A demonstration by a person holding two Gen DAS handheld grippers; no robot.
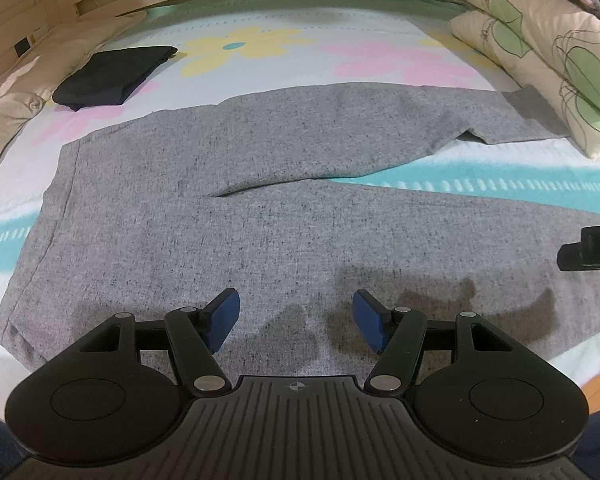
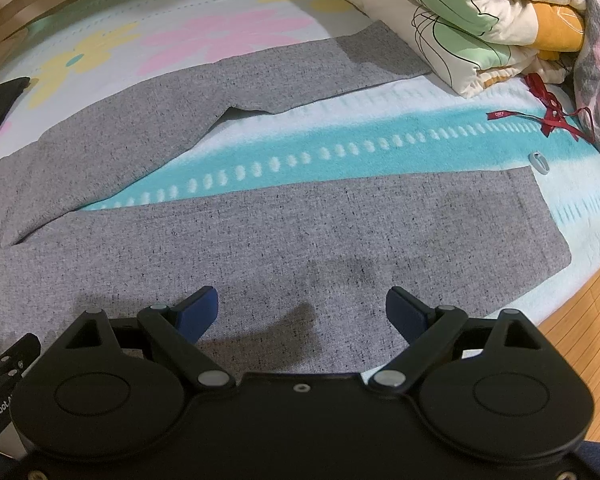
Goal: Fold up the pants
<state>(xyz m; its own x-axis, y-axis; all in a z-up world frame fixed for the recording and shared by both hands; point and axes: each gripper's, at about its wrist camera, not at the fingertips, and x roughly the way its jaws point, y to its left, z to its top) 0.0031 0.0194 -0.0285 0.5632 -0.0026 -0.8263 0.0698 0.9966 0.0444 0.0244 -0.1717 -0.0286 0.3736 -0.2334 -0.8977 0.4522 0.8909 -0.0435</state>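
Pants [image 1: 204, 216]: spread flat on the bed [image 1: 380, 68], legs splayed apart.
Left gripper [image 1: 296, 316]: held over the pants, jaws apart.
Right gripper [image 2: 302, 310]: held over the near leg, jaws apart.
Quilt [image 2: 452, 20]: piled touching the far cuff.
Dark folded garment [image 1: 112, 76]: laid just beyond the waistband.
Red ribbon [image 2: 552, 116]: left near the quilt.

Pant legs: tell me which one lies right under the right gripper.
The near leg, lying straight across the bed in front of the open right gripper. The far leg angles away toward the quilt, with teal sheet between them.

Dim warm light from above, soft shadows, sharp focus, fisheye-bent edges.
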